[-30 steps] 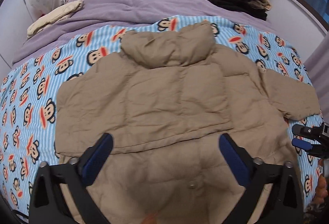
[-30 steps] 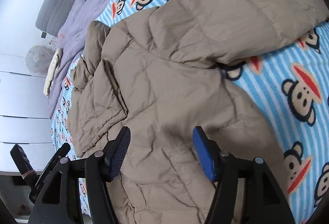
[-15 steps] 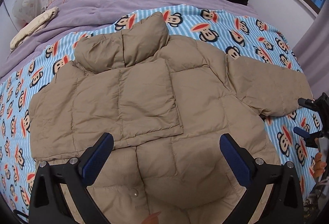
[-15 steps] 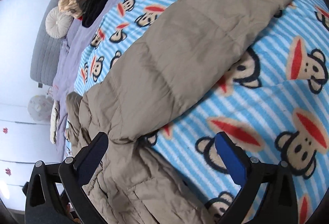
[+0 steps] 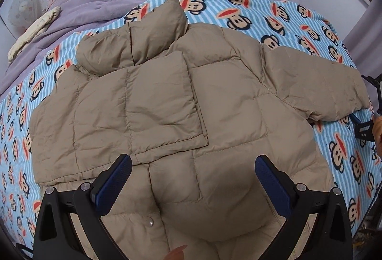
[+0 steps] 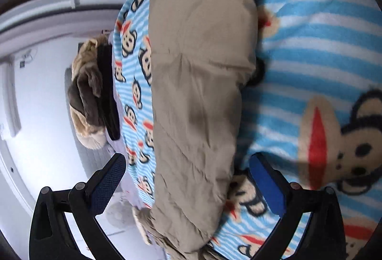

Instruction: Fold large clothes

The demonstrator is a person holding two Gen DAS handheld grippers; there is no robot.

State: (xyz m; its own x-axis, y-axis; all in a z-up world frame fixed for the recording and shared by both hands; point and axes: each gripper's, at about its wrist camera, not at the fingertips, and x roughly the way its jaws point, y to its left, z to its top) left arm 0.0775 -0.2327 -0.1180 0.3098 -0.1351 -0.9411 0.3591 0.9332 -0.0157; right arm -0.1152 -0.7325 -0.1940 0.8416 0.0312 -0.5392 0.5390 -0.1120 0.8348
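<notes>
A: Jacket (image 5: 181,116) lies flat on the monkey blanket (image 5: 298,21), filling frame centre. One sleeve is already folded across the chest; the other sleeve (image 5: 315,88) sticks out at right.

B: Left gripper (image 5: 193,181) wide, empty, over the hem. Right gripper (image 6: 186,178) also wide, straddling that sleeve (image 6: 198,83), nothing clamped.

A: Bite near the cuff, both layers, then lift and lay it across the chest. Don't drag.

B: Versus 0.5 s ago: right camera has rolled, sleeve now runs vertically between the jaws. Left view has panned left.
</notes>
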